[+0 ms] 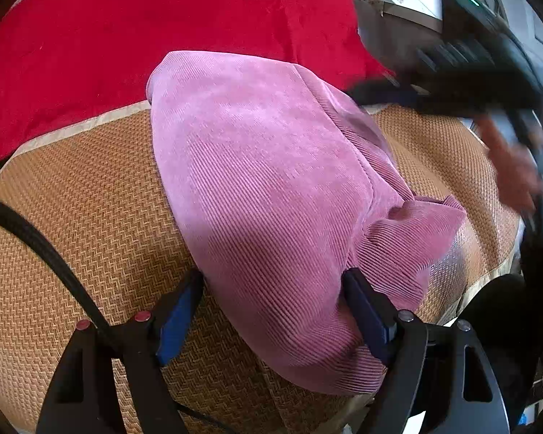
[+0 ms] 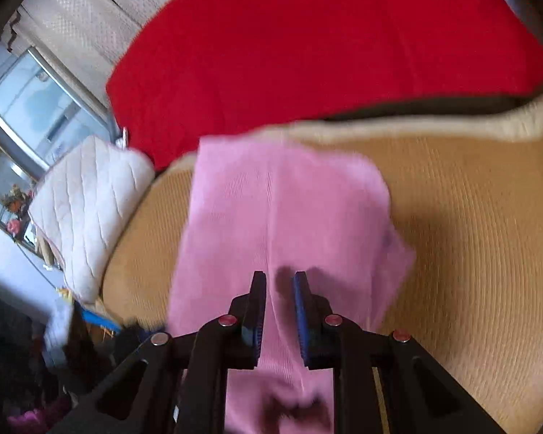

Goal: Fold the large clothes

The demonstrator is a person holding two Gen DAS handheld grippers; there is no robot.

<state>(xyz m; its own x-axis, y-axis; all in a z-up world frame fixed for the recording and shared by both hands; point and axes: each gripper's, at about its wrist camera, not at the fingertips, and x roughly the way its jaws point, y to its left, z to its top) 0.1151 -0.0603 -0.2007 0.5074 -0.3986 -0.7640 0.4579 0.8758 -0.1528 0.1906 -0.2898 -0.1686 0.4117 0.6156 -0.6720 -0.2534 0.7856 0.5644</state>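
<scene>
Woven straw mat (image 1: 90, 217) under everything, on what seems a bed, with a red blanket (image 1: 163, 36) spread beyond it and a white quilted cushion (image 2: 87, 202) off at the mat's edge. Pink corduroy garment (image 1: 271, 188) lying on the mat in a compact, several-layer bundle, one layer lapped over another along a diagonal seam, far end touching the red blanket. Looks well along, judged from that: main folds apparently made, edges not yet squared, a rumpled flap sticking out on the right side. Probably left: one closing fold or a smoothing pass. Left tongs (image 1: 275, 311) spread wide, straddling the near end of the bundle, pressing or about to pinch but gripping nothing. Right tongs (image 2: 279, 311) above the garment, narrowly parted with nothing between; view blurred, so contact hard to judge.
</scene>
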